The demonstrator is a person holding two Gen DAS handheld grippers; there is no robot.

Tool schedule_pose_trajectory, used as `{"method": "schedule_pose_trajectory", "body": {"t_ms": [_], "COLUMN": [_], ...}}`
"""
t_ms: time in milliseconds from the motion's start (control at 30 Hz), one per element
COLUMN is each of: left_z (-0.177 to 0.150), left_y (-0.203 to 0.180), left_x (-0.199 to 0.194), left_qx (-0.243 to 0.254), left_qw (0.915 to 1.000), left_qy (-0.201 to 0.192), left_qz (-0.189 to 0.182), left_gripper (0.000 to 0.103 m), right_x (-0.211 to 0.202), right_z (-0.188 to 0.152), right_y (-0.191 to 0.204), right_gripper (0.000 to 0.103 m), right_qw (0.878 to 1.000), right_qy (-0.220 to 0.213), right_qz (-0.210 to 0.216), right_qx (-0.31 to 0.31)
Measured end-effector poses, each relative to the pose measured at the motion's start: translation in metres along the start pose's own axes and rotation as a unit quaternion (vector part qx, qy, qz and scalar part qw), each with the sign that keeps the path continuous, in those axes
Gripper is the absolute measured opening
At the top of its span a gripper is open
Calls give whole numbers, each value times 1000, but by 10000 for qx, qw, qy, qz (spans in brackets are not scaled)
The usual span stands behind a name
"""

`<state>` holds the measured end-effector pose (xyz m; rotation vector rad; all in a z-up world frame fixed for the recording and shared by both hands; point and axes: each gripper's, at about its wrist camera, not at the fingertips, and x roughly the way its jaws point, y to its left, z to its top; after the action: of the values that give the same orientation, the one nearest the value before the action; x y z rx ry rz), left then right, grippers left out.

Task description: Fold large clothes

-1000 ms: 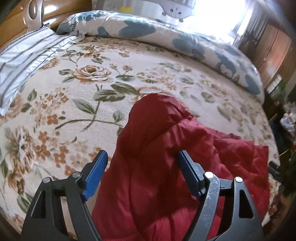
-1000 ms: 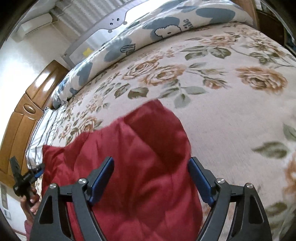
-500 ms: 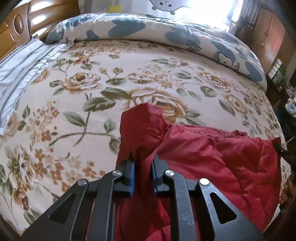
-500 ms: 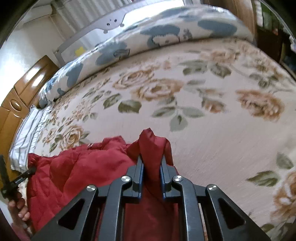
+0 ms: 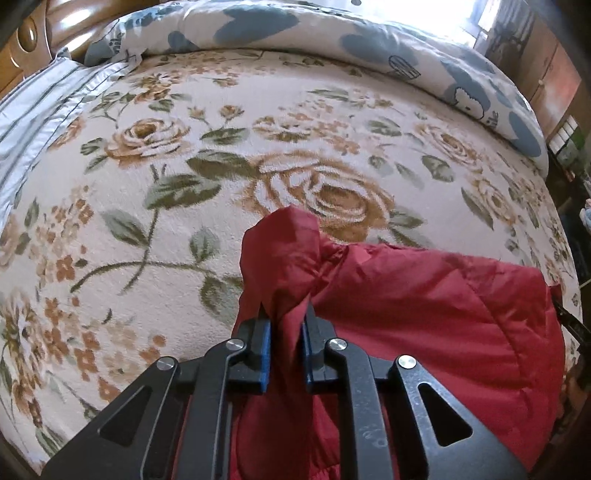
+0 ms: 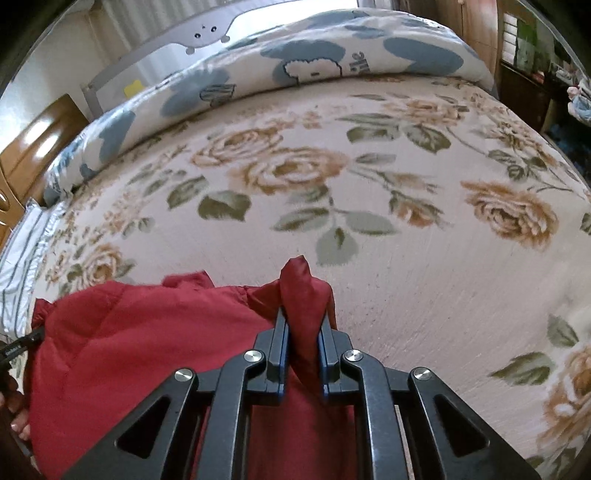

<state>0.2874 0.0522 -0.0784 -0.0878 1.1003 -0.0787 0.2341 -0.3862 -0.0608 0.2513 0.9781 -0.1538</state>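
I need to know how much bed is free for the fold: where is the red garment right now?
The red garment lies at the near edge of the floral blanket, low in both wrist views, one bunched corner pinched in the left gripper, another in the right gripper.

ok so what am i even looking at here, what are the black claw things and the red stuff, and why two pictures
The black claws are two-finger grippers, one held in each of a person's hands; no robot arm is involved. Each gripper carries a wide-angle camera looking forward along its fingers, hence two bulging pictures: one from the left gripper, one from the right gripper. Both look down at a bed covered by a rose-patterned blanket, with a blue-and-white duvet rolled along the far side and a striped pillow near the wooden headboard. The red stuff is a padded red garment lying on the blanket. Each gripper is shut on a bunched bit of its fabric.
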Motion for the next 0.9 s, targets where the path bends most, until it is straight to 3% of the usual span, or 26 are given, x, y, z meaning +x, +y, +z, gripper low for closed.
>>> {"method": "schedule_pose_trajectory", "body": {"t_ms": [300, 400, 433, 467, 500, 733, 900], "left_z": [-3, -4, -5, -6, -7, -24, -48], "left_y": [-2, 6, 9, 11, 13, 20, 20], "left_x": [6, -4, -11, -17, -22, -56, -78], "left_qx": [101, -30, -65, -66, -54, 15, 56], "left_qw": [9994, 9996, 9998, 9998, 9998, 9992, 9984], "left_qy": [138, 124, 69, 0, -50, -386, -561], "left_qz": [299, 234, 190, 170, 164, 80, -99], "left_gripper": [31, 47, 53, 54, 55, 55, 55], "right_x": [8, 4, 1, -1, -5, -46, -64], "right_z": [-3, -3, -4, -3, -3, -11, -28], "right_y": [-3, -7, -10, -12, -13, -10, 2], "right_gripper": [18, 29, 37, 45, 47, 47, 47], "right_qw": [9998, 9996, 9994, 9994, 9994, 9991, 9982], "right_qy": [173, 204, 209, 201, 165, -161, -151], "right_qz": [-7, 56, 73, 33, -10, 323, 581], "right_qx": [96, 197, 249, 278, 299, 213, 14]}}
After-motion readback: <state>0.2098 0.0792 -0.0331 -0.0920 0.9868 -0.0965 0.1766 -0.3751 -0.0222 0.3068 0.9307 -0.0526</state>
